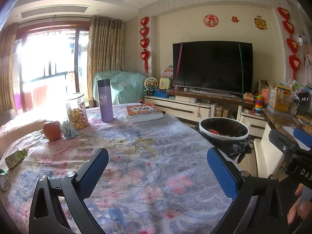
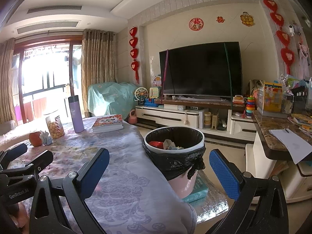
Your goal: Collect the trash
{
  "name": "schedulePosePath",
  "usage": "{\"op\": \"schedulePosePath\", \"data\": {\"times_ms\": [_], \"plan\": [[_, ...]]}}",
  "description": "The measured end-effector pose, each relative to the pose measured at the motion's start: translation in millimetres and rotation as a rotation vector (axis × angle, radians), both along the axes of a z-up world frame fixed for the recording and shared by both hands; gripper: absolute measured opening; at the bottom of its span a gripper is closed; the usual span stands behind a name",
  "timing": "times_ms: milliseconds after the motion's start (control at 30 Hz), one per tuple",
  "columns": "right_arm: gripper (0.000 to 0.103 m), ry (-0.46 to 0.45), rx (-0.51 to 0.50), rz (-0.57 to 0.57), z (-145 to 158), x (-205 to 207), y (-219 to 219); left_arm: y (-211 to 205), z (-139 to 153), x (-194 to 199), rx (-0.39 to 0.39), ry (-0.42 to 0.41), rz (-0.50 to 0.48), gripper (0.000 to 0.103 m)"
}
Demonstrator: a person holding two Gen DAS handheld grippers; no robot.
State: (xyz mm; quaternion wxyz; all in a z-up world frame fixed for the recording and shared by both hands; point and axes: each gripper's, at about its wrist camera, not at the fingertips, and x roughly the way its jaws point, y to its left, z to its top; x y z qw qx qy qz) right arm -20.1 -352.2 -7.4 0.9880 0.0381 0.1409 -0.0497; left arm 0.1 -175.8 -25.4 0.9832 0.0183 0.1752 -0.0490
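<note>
Both tools [image 1: 157, 172] [image 2: 159, 172] apart, empty; crumpled carton [image 1: 15, 158] far left of left tool.

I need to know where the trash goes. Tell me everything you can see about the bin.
The bin is round and pale pink with a white rim, lined with a black bag folded over the rim and knotted at the front. It stands upright and open on the floor beside the table, resting partly on a teal book. Inside lie crumpled paper and something red. Neither gripper touches it.
</note>
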Motion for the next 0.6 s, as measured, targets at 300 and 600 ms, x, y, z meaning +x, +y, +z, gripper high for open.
{"op": "schedulePosePath", "data": {"times_ms": [300, 600], "plan": [[0.103, -0.005, 0.0, 0.003, 2.3, -1.5, 1.1, 0.0, -0.2, -0.2, 0.001, 0.0, 0.001, 0.102], [0.103, -0.007, 0.0, 0.004, 4.7, -2.2, 2.4, 1.3, -1.1, -1.2, -0.001, 0.002, -0.003, 0.102]]}}
